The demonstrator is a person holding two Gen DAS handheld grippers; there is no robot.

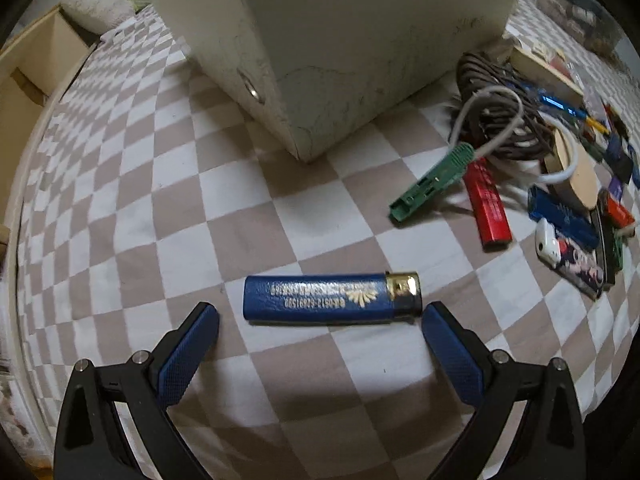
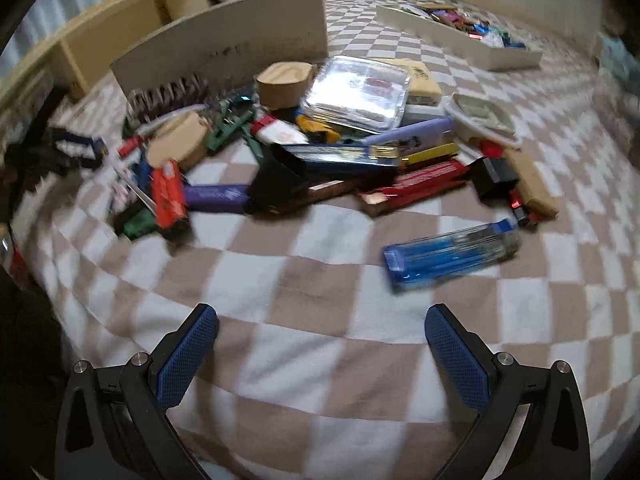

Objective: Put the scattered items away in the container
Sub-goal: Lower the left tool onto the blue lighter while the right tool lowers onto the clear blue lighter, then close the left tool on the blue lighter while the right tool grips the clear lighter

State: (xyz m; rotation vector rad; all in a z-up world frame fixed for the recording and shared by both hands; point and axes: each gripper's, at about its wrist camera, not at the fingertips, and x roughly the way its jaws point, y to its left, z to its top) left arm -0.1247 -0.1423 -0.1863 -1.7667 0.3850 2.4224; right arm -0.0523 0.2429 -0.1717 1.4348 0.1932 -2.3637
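The left tongs stand wide apart and empty above a brown-and-white checkered cloth. A dark blue lighter with a gold cap lies crosswise on the cloth just ahead of their tips, touching neither finger. Only the left wrist view shows this lighter. Beyond it rises the cream container, seen from outside at one corner, its inside hidden. To the container's right lie a coil of cable, a green clip and a red lighter.

The right tongs are likewise spread open and hold nothing. Their view, somewhat blurred, shows what the other hides: the main heap of scattered items on the cloth, with a clear plastic case on top, and a translucent blue lighter lying apart from the heap, ahead and right of the tongs. Far behind sits a shallow white tray holding small objects.
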